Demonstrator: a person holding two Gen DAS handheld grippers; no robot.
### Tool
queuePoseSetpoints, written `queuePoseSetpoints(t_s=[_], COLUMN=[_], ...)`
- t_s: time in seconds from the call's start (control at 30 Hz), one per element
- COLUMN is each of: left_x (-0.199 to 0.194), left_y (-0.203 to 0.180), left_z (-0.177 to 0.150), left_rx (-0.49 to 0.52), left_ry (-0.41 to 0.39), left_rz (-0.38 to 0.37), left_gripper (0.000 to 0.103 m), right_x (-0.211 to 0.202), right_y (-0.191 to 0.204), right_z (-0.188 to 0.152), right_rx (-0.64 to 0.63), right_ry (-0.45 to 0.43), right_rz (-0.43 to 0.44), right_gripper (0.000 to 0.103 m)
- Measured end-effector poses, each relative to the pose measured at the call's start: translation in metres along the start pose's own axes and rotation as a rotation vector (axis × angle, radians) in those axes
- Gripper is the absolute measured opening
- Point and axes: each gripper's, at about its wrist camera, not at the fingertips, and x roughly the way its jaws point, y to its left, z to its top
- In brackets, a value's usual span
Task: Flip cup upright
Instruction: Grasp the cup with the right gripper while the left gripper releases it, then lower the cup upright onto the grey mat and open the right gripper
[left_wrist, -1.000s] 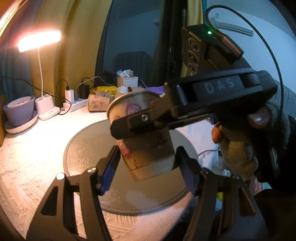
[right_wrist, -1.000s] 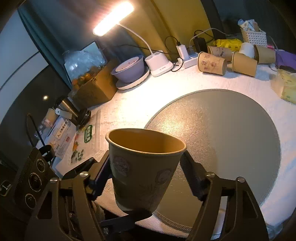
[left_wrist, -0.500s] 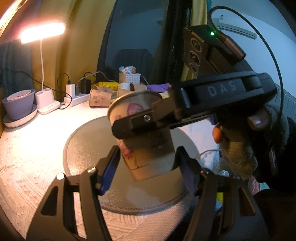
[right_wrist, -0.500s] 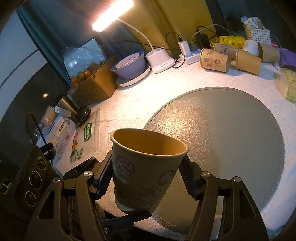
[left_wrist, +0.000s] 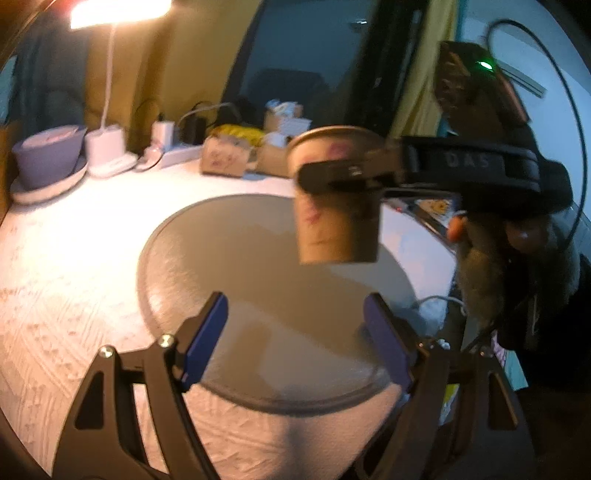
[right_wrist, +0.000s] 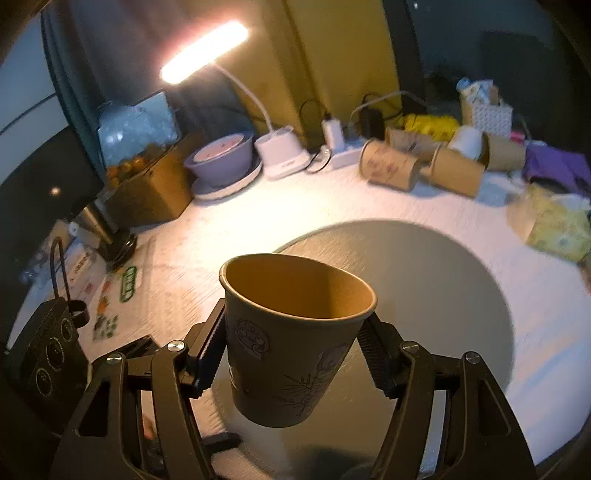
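Note:
A brown paper cup (right_wrist: 295, 339) with printed drawings stands mouth-up between the fingers of my right gripper (right_wrist: 295, 365), which is shut on it and holds it above the round grey mat (right_wrist: 443, 295). In the left wrist view the same cup (left_wrist: 336, 206) hangs in the air, upright, clamped by the right gripper (left_wrist: 351, 173) coming in from the right. My left gripper (left_wrist: 295, 339) is open and empty, below and nearer than the cup, over the mat (left_wrist: 240, 266).
Several paper cups (right_wrist: 424, 166) lie on their sides at the back. A lit desk lamp (right_wrist: 207, 51), a purple bowl (right_wrist: 221, 162), a power strip (right_wrist: 343, 155), a cardboard box (right_wrist: 155, 192) and a yellow tissue pack (right_wrist: 557, 225) ring the mat.
My left gripper has let go of the cup and drawn back, its jaws now wide apart. The right gripper holds the cup alone, now level and upright.

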Motion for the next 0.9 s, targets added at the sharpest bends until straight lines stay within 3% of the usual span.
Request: queuePoseSetpoints(t_s=[0.4, 0.9], left_x=[0.006, 0.018], left_y=[0.055, 0.065], left_z=[0.018, 0.017], left_rx=[-0.185, -0.215], left_ry=[0.030, 0.061], left_rz=[0.121, 0.161], left_gripper=[0.077, 0.077], right_x=[0.031, 0.053], right_y=[-0.009, -0.014], right_z=[0.001, -0.006], right_rx=[-0.111, -0.193], right_ry=[-0.038, -0.086], right_rz=[-0.213, -0.329], right_gripper=[0.069, 0.069])
